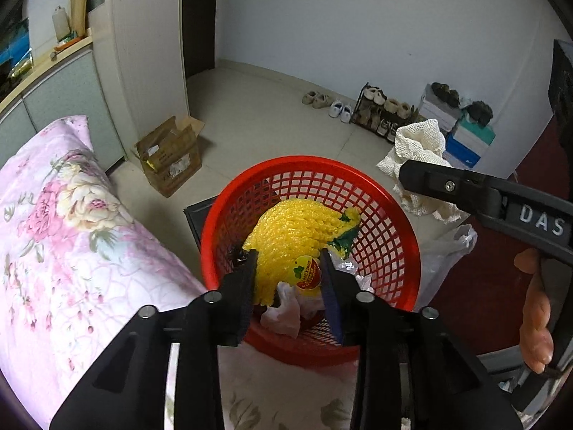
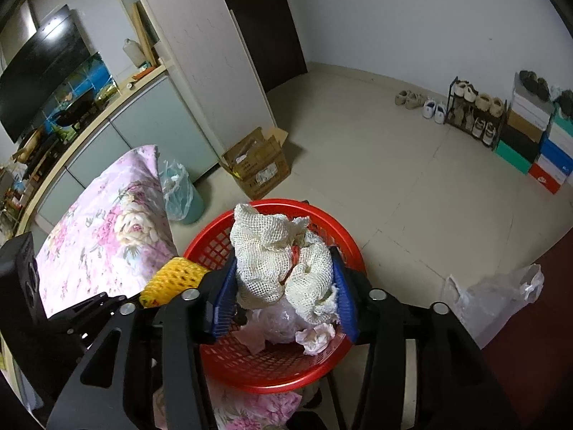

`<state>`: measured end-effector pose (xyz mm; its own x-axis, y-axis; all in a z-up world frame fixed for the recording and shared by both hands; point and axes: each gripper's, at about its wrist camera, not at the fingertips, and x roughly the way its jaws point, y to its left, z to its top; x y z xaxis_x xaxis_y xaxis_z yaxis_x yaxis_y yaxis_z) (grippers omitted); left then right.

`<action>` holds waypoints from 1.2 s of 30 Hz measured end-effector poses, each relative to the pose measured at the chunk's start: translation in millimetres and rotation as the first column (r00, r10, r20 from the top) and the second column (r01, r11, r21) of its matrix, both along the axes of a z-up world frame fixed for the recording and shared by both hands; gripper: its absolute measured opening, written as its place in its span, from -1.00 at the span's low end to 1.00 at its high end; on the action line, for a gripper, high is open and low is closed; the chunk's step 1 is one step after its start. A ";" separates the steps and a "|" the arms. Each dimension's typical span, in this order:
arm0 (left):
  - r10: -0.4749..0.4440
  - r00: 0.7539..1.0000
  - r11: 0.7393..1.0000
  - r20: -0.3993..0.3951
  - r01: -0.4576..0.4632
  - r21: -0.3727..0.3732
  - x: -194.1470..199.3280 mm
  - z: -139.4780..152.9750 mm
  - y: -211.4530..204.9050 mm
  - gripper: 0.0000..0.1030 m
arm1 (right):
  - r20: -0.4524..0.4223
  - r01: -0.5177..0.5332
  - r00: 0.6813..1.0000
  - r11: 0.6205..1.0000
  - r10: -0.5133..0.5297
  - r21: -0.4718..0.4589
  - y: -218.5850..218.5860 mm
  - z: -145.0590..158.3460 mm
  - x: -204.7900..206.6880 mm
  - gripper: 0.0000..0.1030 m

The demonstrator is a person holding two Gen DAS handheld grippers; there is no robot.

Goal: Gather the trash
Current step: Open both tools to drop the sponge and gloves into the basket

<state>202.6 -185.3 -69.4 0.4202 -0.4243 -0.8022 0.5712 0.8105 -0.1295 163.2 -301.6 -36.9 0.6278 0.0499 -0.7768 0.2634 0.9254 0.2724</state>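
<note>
A: We're in a tiled room, white walls, and the red basket (image 1: pixel 390 215) sits by the edge of the floral bedding (image 1: pixel 64 236). Everything we say, we'll place from that basket.

B: Start with the trash. The left gripper (image 1: pixel 288 261) is right over the basket's mouth with the yellow foam net (image 1: pixel 290 236) pinched between its jaws, a round fruit sticker facing us. The right gripper (image 2: pixel 286 279) is above the basket too, jaws closed on the cream mesh net (image 2: pixel 283 261).

A: So both jaws are gripping, neither wide. Inside the basket we already have crumpled tissue (image 2: pixel 317 335) and clear plastic film.

B: The step in hand, we'd judge, is the drop. We should lower each net below the rim before we spread the jaws; both nets are light and springy and could bounce off the rim.

A: The cream one bulges well past the pads, so we'd release it toward the basket's middle, not the near wall.

B: Then outward: a clear plastic bag (image 2: pixel 494 297) lies on the floor to the right of the basket, likely next. Beyond the basket, a cardboard box (image 2: pixel 256 166); far beyond, a shoe rack (image 2: pixel 472 114).

A: From the right wrist view the yellow net is half hidden behind the left gripper's frame, so we can't tell how firmly it's held.
</note>
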 end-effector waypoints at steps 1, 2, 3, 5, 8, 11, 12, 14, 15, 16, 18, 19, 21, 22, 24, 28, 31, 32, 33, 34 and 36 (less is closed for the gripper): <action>0.002 1.000 1.000 0.003 -0.002 0.003 2.3 -0.4 -1.9 -0.17 | -0.002 0.002 1.000 1.000 -0.002 0.011 -0.8 -1.3 1.0 0.01; 0.004 1.000 1.000 0.006 -0.004 0.005 3.5 -0.1 -2.7 -0.12 | -0.002 0.004 1.000 1.000 -0.004 0.016 -1.9 -1.8 1.6 0.07; 0.007 1.000 1.000 0.008 -0.007 0.008 3.8 -1.1 -4.4 -0.04 | -0.002 0.008 1.000 1.000 -0.007 0.023 -3.0 -2.4 2.2 0.10; 0.016 1.000 1.000 0.015 -0.016 0.010 5.3 -2.2 -4.9 0.07 | 0.001 0.013 1.000 0.999 -0.013 0.030 -4.5 -2.6 2.8 0.14; 0.028 0.999 1.000 0.021 -0.028 0.004 7.5 -2.7 -5.9 0.23 | 0.007 0.017 1.000 0.999 -0.018 0.048 -7.9 -3.1 2.7 0.28; 0.033 0.999 0.999 0.029 -0.033 -0.001 7.1 -2.2 -6.0 0.34 | 0.012 0.026 1.000 0.998 -0.027 0.061 -11.0 -3.5 1.8 0.29; 0.033 0.999 0.999 0.032 -0.033 0.000 6.5 -2.1 -6.5 0.37 | 0.013 0.027 1.000 0.998 -0.028 0.062 -11.3 -3.5 1.7 0.29; 0.033 0.999 0.999 0.037 -0.034 0.001 5.9 -1.7 -6.4 0.42 | 0.015 0.031 0.999 0.997 -0.032 0.067 -12.5 -3.6 0.2 0.29; 0.035 0.999 0.999 0.039 -0.035 0.000 5.4 -1.2 -6.1 0.45 | 0.016 0.032 0.999 0.997 -0.033 0.067 -12.9 -3.5 -0.8 0.29; 0.037 0.999 0.999 0.039 -0.037 -0.003 5.6 -0.5 -4.9 0.47 | 0.017 0.033 0.999 0.997 -0.035 0.067 -13.5 -3.3 -1.5 0.29; 0.043 0.998 0.999 0.038 -0.042 -0.019 6.7 3.3 0.0 0.49 | 0.020 0.038 0.999 0.997 -0.039 0.067 -15.1 -2.6 -3.3 0.30; 0.047 0.998 0.999 0.039 -0.046 -0.027 7.1 4.9 2.9 0.50 | 0.023 0.042 0.999 0.997 -0.044 0.067 -16.4 -1.8 -5.3 0.32; 0.067 0.997 0.997 0.044 -0.065 -0.048 9.3 10.9 11.0 0.52 | 0.028 0.048 0.998 0.997 -0.050 0.065 -18.4 0.1 -8.1 0.34; 0.083 0.995 0.995 0.049 -0.081 -0.060 10.7 15.2 17.7 0.52 | 0.030 0.050 0.998 0.997 -0.052 0.064 -18.9 0.4 -9.0 0.35; 0.107 0.993 0.992 0.058 -0.103 -0.072 11.4 21.9 28.2 0.52 | 0.037 0.054 0.998 0.997 -0.057 0.061 -19.4 1.9 -12.2 0.38; 0.166 0.983 0.984 0.077 -0.159 -0.083 8.9 33.0 48.4 0.54 | 0.050 0.053 0.997 0.998 -0.056 0.045 -15.8 3.2 -17.8 0.52; 0.215 0.969 0.976 0.121 -0.210 -0.054 0.7 38.4 64.0 0.57 | 0.064 0.038 0.997 0.999 -0.040 0.029 -9.5 4.9 -21.5 0.54; 0.229 0.964 0.973 0.133 -0.225 -0.046 -1.9 39.6 68.5 0.57 | 0.068 0.032 0.997 0.999 -0.033 0.027 -7.1 5.6 -22.3 0.54; 0.243 0.960 0.970 0.143 -0.240 -0.038 -3.8 40.7 72.2 0.58 | 0.075 0.023 0.997 0.999 -0.024 0.024 -3.9 6.2 -24.2 0.55; 0.265 0.952 0.964 0.156 -0.263 -0.030 -7.1 41.6 79.2 0.58 | 0.079 0.014 0.997 1.000 -0.015 0.019 -0.7 6.9 -26.0 0.62; 0.309 0.936 0.951 0.170 -0.309 -0.026 -14.8 43.3 93.1 0.59 | 0.094 -0.005 0.996 1.000 0.005 0.008 8.8 8.5 -29.9 0.75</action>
